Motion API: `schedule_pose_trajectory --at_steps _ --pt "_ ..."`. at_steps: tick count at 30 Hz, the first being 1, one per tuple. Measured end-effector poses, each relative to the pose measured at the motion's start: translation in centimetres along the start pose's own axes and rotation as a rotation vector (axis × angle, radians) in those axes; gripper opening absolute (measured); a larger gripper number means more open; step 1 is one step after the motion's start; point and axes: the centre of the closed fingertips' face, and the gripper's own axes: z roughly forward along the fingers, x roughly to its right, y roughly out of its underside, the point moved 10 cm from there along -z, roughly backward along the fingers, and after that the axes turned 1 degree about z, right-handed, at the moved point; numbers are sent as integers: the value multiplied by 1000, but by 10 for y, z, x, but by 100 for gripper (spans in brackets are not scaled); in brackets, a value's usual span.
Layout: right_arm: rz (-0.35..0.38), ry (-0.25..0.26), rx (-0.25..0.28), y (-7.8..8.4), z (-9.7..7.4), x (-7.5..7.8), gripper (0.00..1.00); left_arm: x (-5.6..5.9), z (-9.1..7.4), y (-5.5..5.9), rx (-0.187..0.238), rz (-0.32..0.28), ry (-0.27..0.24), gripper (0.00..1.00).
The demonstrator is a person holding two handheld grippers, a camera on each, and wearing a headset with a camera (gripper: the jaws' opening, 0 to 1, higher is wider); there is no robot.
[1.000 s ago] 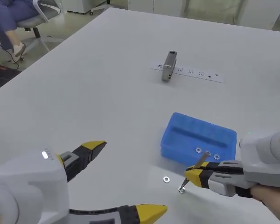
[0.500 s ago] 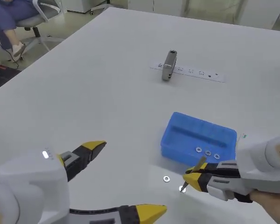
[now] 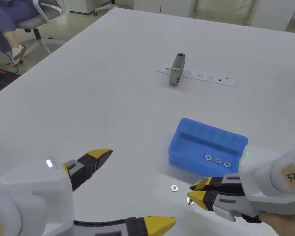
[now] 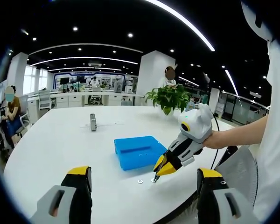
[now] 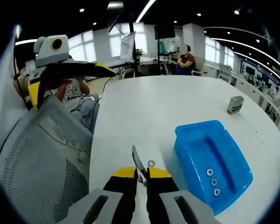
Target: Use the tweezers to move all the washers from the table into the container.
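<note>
While right tongs [image 5: 141, 176] clench tweezers [image 5: 137, 162], tip slanting down to table [image 5: 130, 107], left tongs [image 4: 144, 173] spread.

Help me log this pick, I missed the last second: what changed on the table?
The right gripper, shut on the tweezers, sank lower and slid leftward in the head view, tipping the tweezers flatter over the washer at their tip; whether it is pinched, I cannot tell. Unchanged: the other loose washer, three washers in the blue container, the open left gripper.

White table [image 3: 88, 98]: blue container [image 3: 209, 147], loose washer [image 3: 174, 188], power strip [image 3: 206, 77].
</note>
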Motion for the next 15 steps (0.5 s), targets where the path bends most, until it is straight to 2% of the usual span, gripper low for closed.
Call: schedule_pose_trajectory --at_steps 1,2,3,7,11,15 --pt "-50 18 -15 0 0 -1 3 0 0 0 0 0 0 96" --pt "-66 26 -23 -1 -1 -1 2 0 0 0 0 1 0 96" --pt "-43 25 -21 -1 0 -3 2 1 0 0 1 1 0 96" --pt "-64 37 -13 -6 -5 -1 2 1 -2 -1 3 1 -2 96" --pt "-75 43 11 -20 -14 7 2 0 -2 0 3 0 -5 96" --pt "-76 58 65 -38 -25 17 3 1 -1 -1 7 -1 -1 96"
